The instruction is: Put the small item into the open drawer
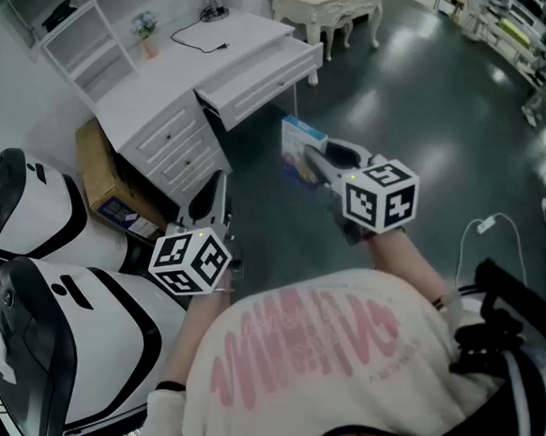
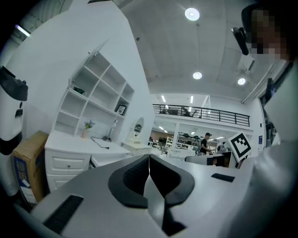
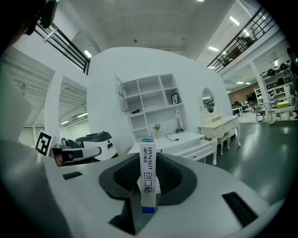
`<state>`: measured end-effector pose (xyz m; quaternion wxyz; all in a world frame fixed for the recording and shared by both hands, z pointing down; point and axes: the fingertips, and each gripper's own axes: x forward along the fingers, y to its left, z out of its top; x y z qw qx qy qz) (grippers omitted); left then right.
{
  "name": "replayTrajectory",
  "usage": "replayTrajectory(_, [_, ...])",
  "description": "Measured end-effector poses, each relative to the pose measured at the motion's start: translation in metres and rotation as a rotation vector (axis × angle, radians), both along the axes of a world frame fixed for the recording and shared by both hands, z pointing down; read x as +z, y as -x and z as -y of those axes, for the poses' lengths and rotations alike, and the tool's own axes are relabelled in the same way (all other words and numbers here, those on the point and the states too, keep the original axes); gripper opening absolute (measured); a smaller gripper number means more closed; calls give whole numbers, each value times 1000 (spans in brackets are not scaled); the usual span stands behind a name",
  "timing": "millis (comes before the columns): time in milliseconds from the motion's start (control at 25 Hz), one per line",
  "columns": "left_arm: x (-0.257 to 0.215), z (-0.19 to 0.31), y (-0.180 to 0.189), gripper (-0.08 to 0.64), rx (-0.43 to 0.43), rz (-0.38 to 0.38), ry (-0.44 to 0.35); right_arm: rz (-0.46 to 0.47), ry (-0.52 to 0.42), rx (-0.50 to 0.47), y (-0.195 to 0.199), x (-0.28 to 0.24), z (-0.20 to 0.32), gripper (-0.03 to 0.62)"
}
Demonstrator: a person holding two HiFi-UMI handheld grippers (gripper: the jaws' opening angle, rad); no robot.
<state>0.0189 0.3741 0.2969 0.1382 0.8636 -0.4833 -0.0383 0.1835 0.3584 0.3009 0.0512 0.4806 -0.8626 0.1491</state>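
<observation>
Right gripper (image 1: 318, 162) has its jaws part-way closed, clamped on the small item (image 3: 148, 186): a slim rectangular carton, white card with blue end bands and printed lettering, standing upright on edge between the ribbed black pads. Gripper shells are smooth matte grey plastic, and each carries a cube with black-and-white square markers (image 1: 380, 194). Left gripper (image 2: 149, 160) has its jaws pressed together with nothing between them, same black textured pads, held level beside the white drawer unit (image 1: 178, 145). The carton is up in the air over the dark glossy floor (image 1: 415, 107), in front of the open drawer (image 1: 262, 77) and not in it. The drawer is a shallow white painted box with a panelled front, pulled out from under the white worktop (image 1: 186, 69). On the worktop are a small potted plant (image 1: 147, 34) and a thin black cable (image 1: 197, 35). White open shelving (image 1: 70, 31) stands behind it. A brown cardboard box (image 1: 105, 178) sits beside the drawer unit, next to rounded glossy white-and-black machines (image 1: 29, 222). A cream table with curved carved legs (image 1: 331, 1) stands further off.
</observation>
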Motion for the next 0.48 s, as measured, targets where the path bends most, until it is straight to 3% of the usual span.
replayTrajectory(480, [11, 17, -9, 31, -14, -19, 16, -4, 22, -7, -14, 12, 17, 103])
